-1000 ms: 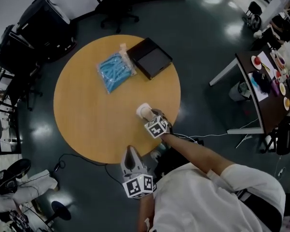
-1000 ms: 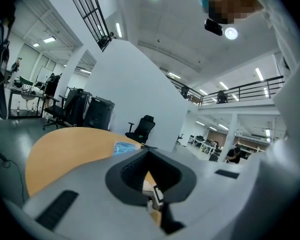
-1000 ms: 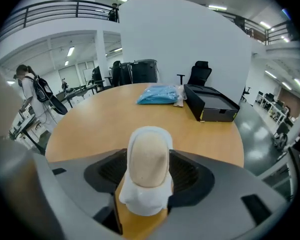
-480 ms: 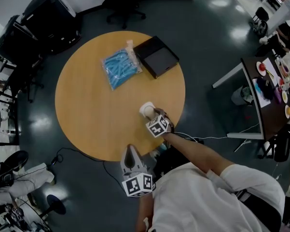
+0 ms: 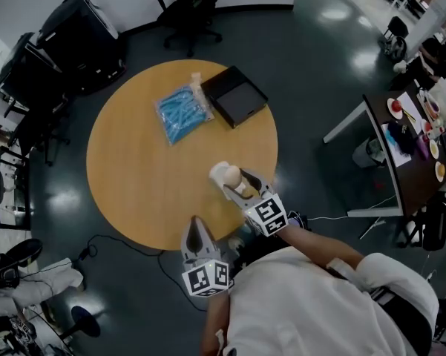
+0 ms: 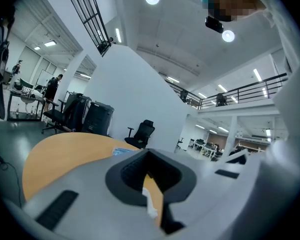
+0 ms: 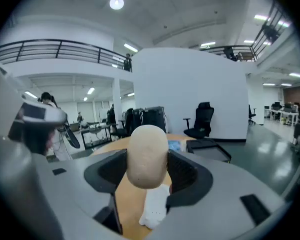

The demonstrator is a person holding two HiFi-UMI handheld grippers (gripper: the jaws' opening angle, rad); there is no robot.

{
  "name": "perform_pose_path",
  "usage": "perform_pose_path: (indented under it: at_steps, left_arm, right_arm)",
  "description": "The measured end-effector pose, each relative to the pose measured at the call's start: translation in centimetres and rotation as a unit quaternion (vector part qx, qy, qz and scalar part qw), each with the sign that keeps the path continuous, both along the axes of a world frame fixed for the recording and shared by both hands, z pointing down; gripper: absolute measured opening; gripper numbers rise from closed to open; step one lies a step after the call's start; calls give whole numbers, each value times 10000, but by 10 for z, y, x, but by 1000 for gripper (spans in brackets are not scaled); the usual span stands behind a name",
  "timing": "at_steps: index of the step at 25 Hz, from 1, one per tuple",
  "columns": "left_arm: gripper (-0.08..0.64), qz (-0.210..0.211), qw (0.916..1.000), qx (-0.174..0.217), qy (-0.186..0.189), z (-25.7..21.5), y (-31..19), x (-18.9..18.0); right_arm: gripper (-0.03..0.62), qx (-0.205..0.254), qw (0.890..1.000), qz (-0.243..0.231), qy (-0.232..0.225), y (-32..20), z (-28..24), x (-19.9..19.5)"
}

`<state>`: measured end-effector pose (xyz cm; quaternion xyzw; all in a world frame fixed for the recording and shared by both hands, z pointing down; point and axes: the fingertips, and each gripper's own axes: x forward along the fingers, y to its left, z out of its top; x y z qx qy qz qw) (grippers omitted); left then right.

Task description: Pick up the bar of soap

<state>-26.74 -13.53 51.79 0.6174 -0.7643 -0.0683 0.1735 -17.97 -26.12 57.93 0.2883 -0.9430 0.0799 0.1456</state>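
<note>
Head view: my right gripper has the bar of soap over the table, left gripper parked at the near edge, out of the way. Left gripper view: jaws together, empty. Right gripper view: jaws clamp the soap's sides, upright, for grip.

The round wooden counter stands on a dark, glossy floor; on its far half lie a blue plastic packet and a flat black box; the packet lies left of the box, just beside it; the box sits askew, close to the counter's far right rim.
</note>
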Motion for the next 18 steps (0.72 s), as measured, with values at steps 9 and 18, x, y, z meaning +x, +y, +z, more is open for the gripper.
perform_pose_path:
  at_steps: [9,18]
  left_arm:
    - [3,268,9996,92,-78,-4,-6,30]
    - [3,278,9995,96,-103,-5,-5,41]
  right_arm:
    - [261,371,9956,-104,-860,50,-72,61]
    - [261,324,9960,-222,-799,60,-60,67]
